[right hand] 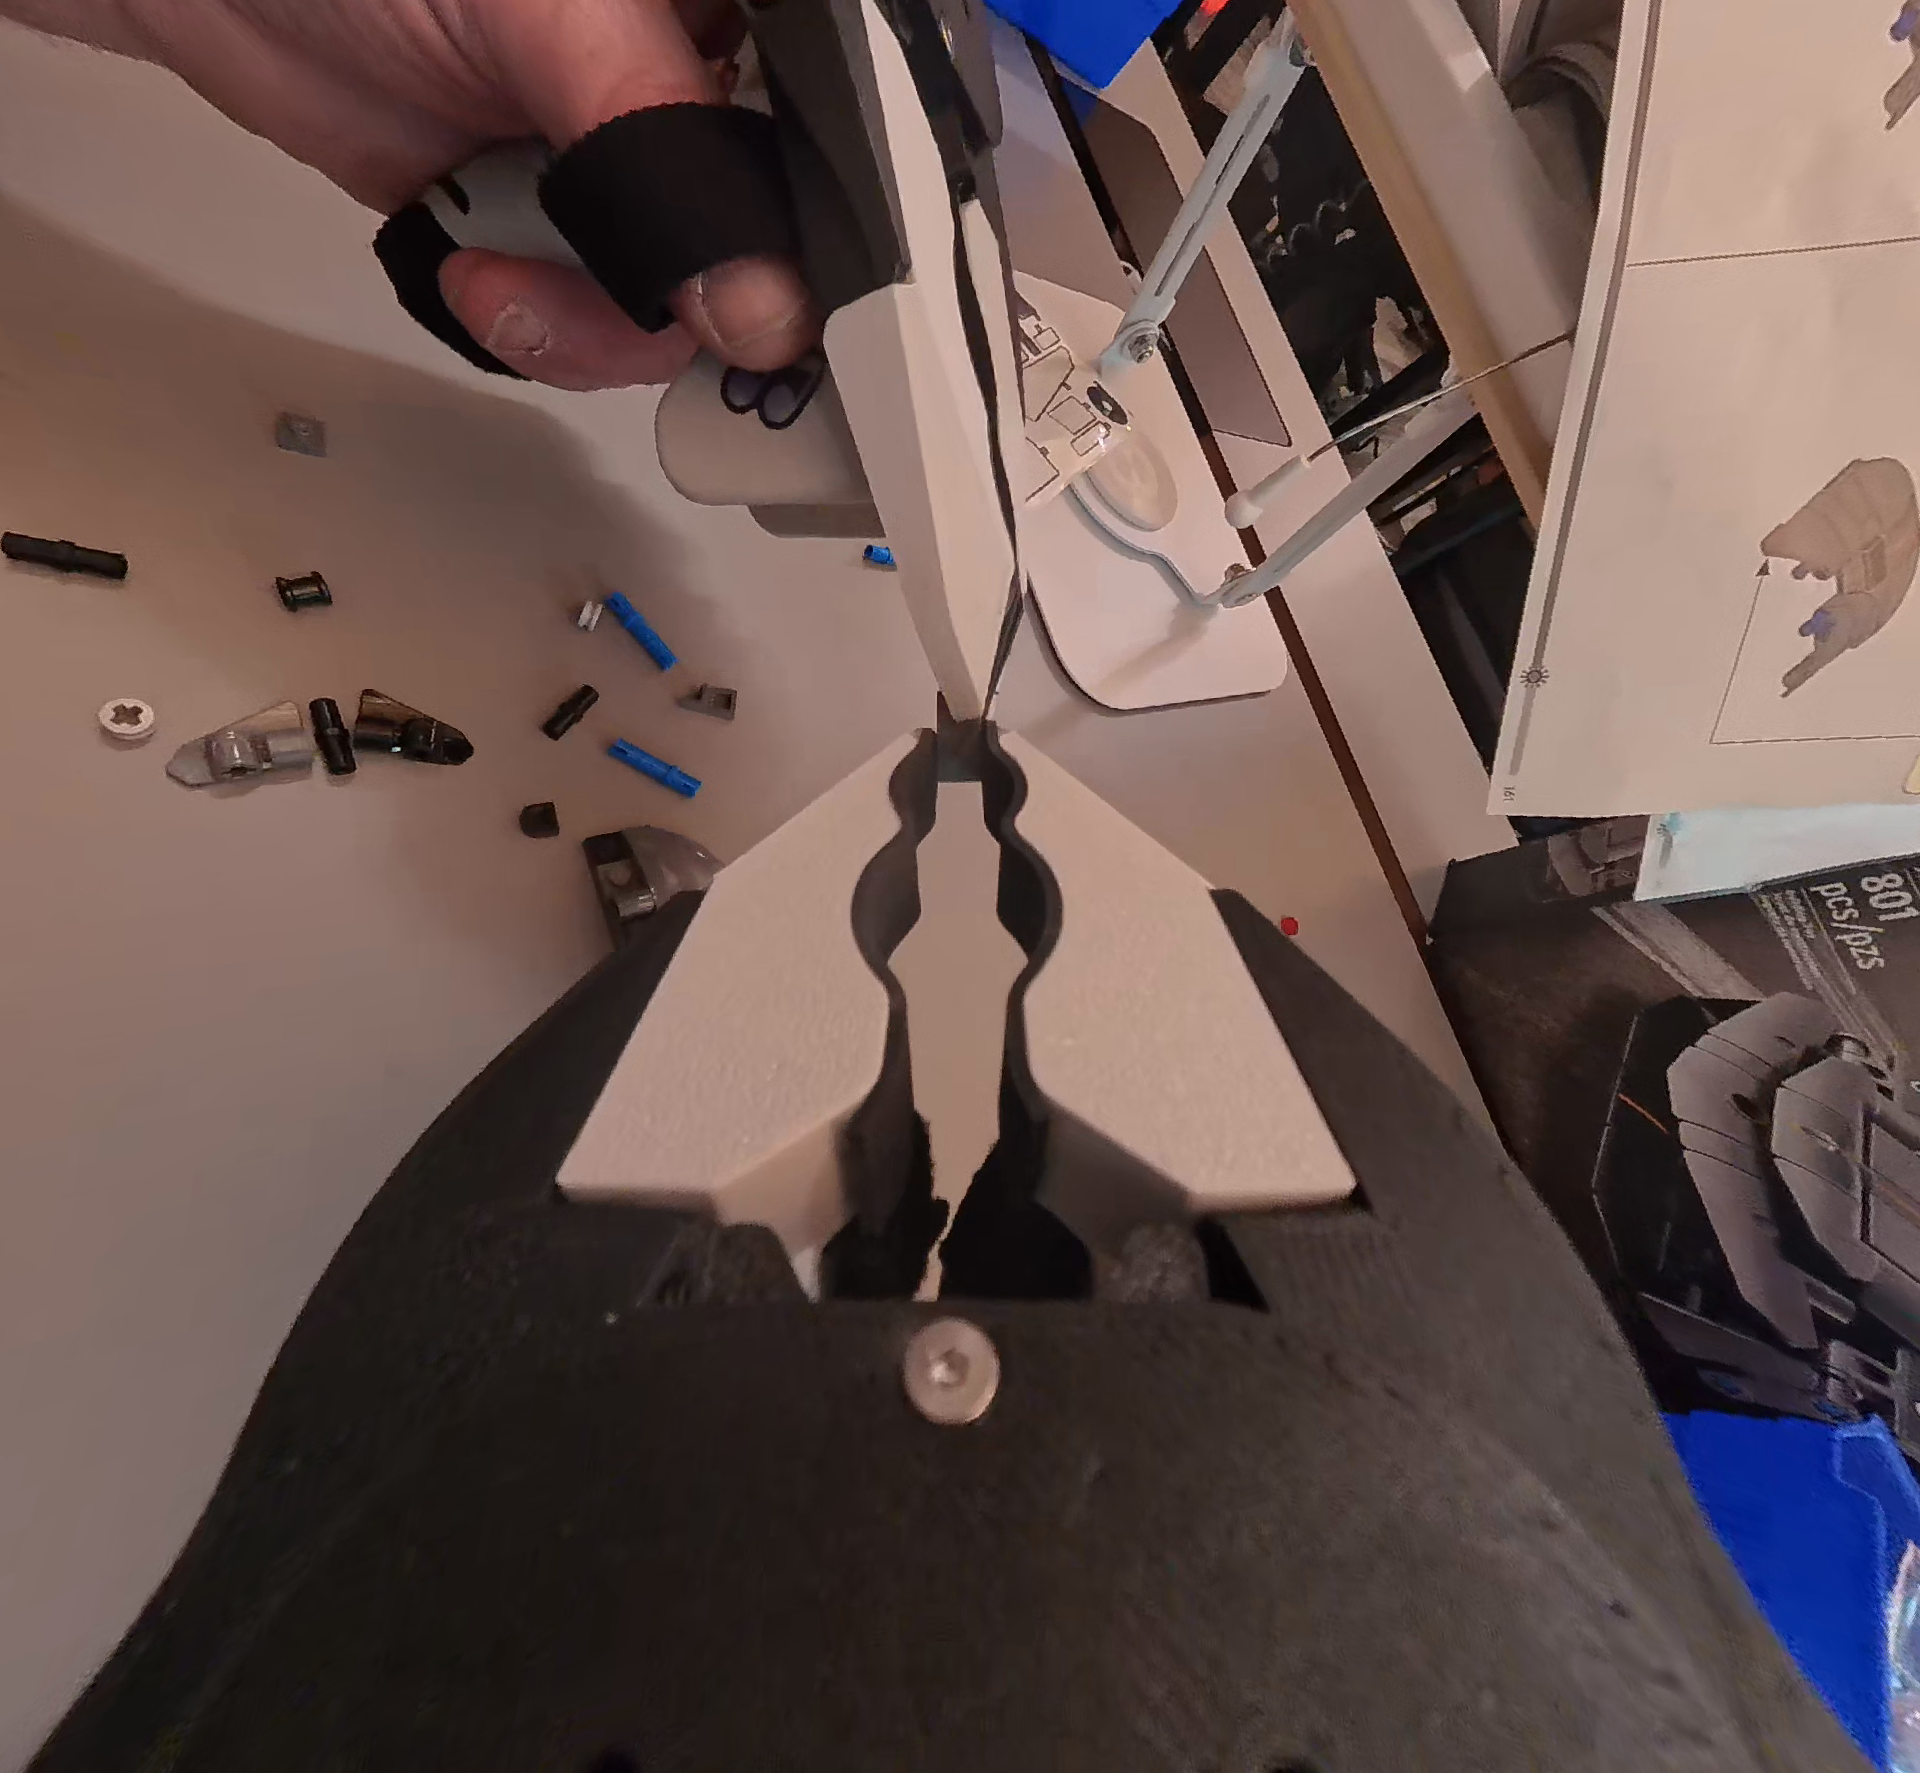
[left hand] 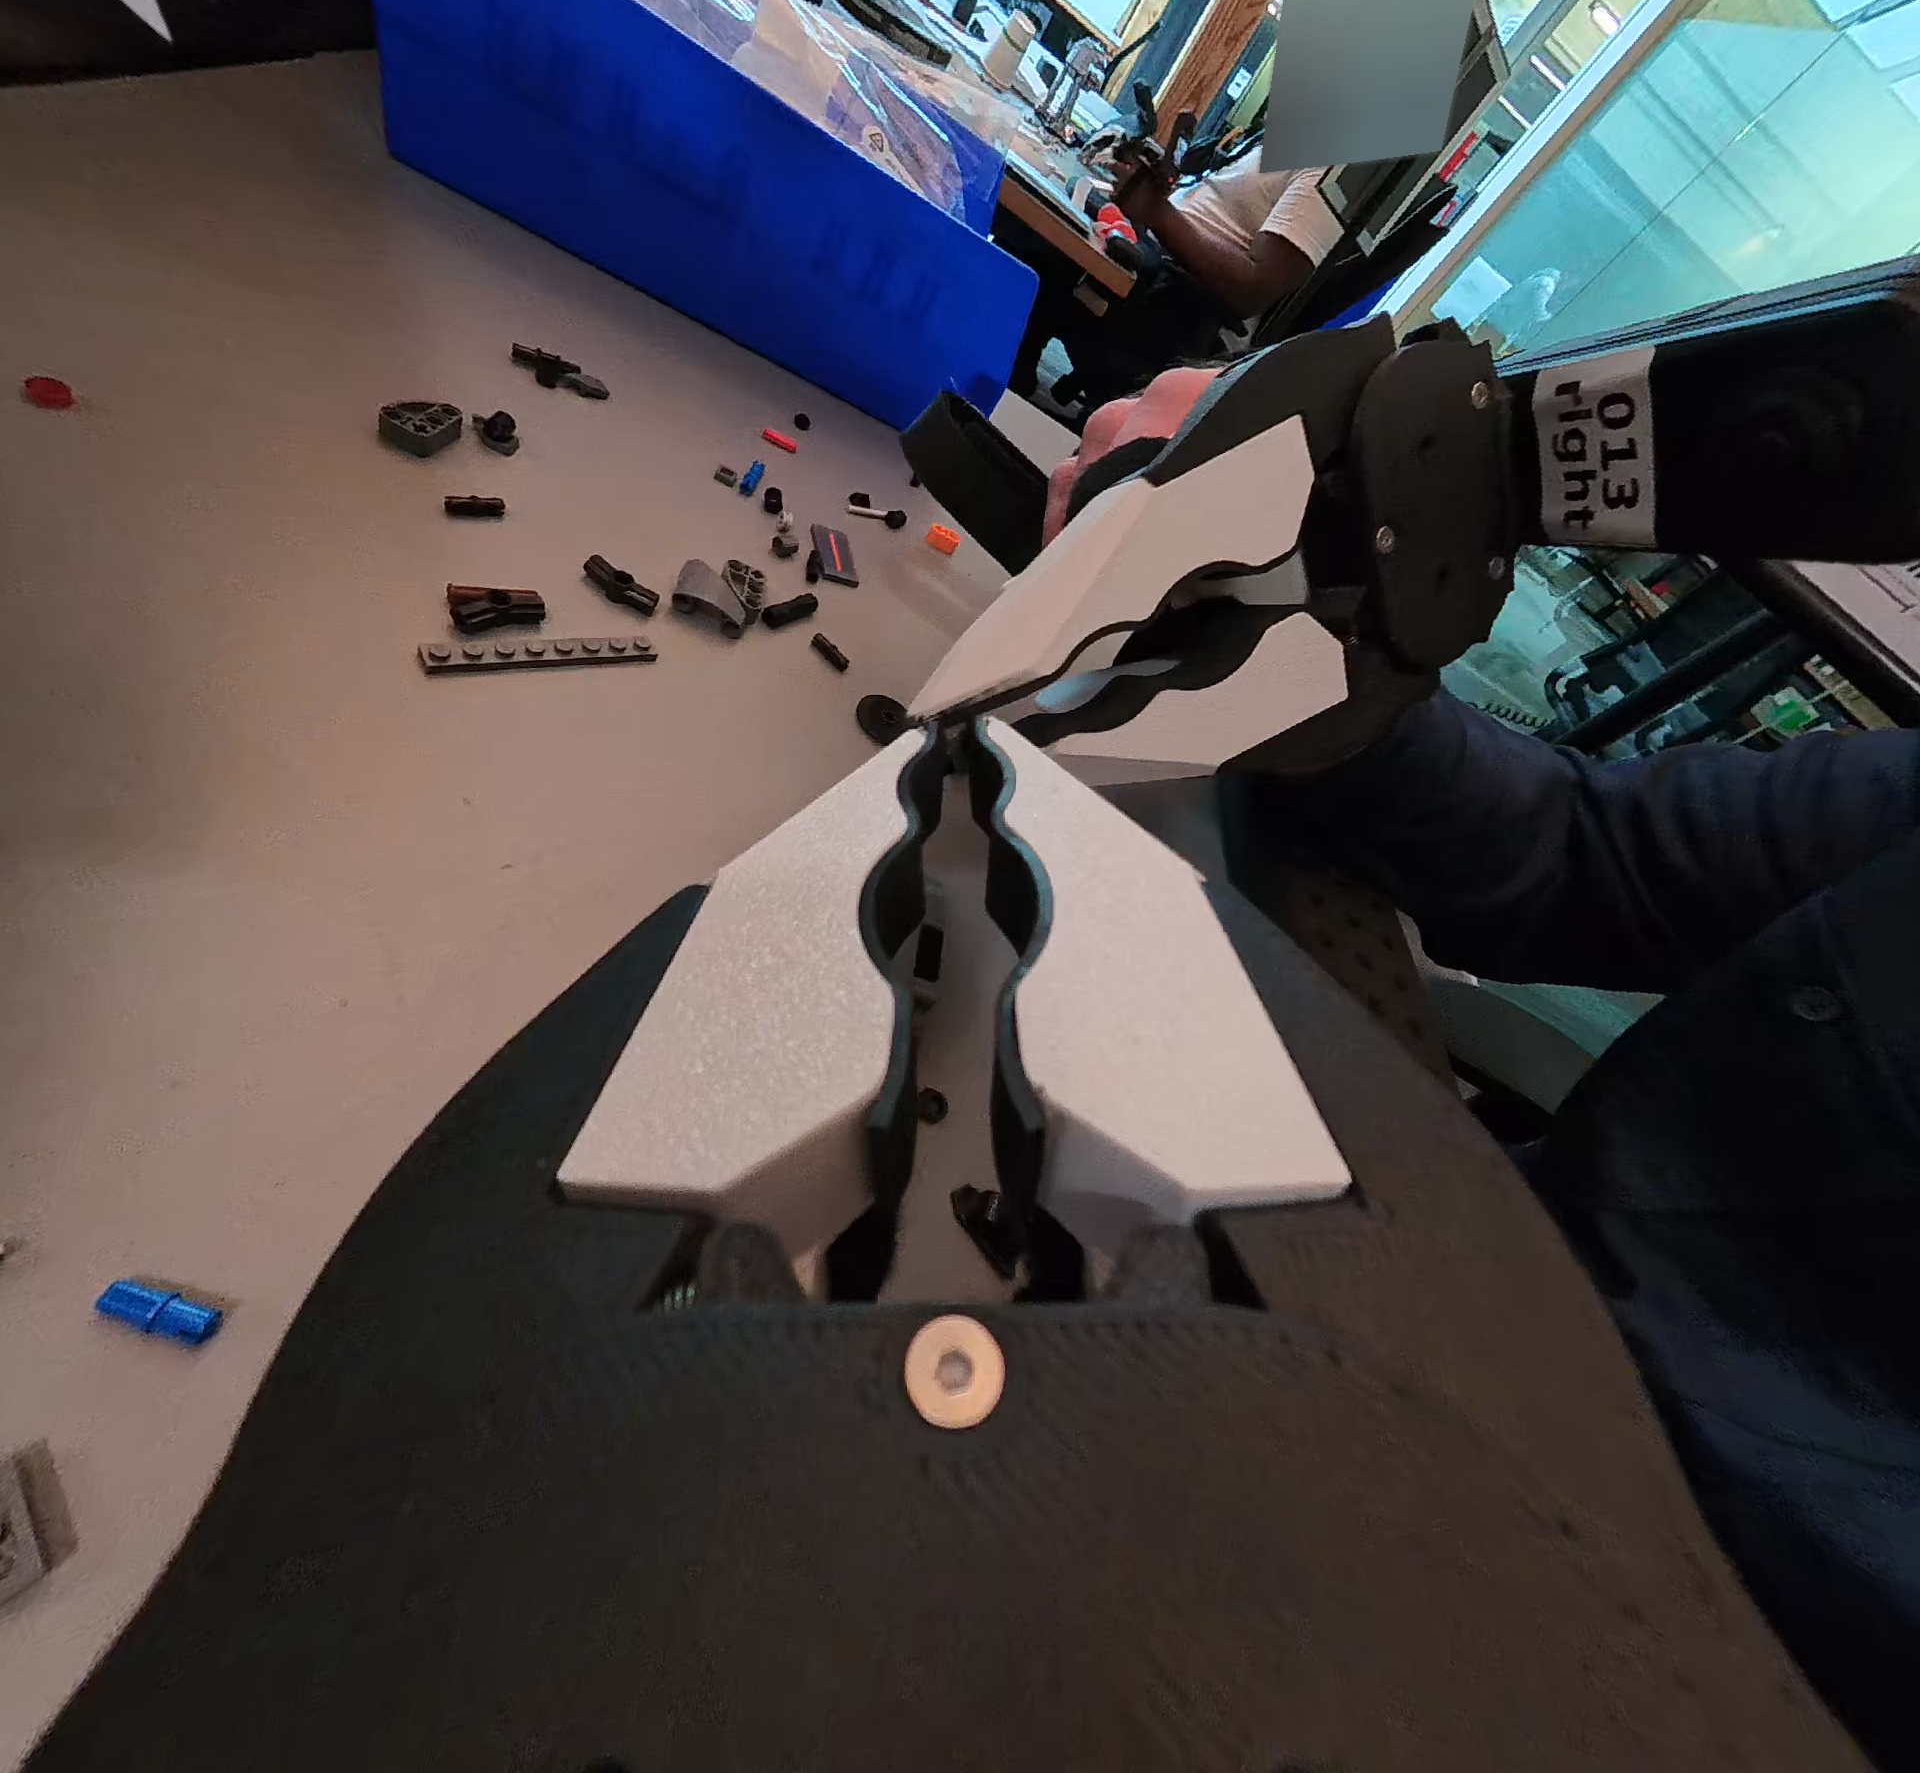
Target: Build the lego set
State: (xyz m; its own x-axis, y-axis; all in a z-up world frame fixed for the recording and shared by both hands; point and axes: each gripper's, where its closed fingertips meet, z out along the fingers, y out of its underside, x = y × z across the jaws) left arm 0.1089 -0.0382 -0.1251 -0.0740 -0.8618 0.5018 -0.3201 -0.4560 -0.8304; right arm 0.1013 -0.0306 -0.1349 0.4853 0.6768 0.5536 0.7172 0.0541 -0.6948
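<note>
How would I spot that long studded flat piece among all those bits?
Start at the big blue bin on the table. Below it lies a scatter of small parts, and the long grey plate sits at its near edge. It alone has one row of studs.

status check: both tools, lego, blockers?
Left tool and right tool tip to tip above table, each pinching a small dark piece. Loose lego parts scattered alongside. Nothing blocking.
</note>
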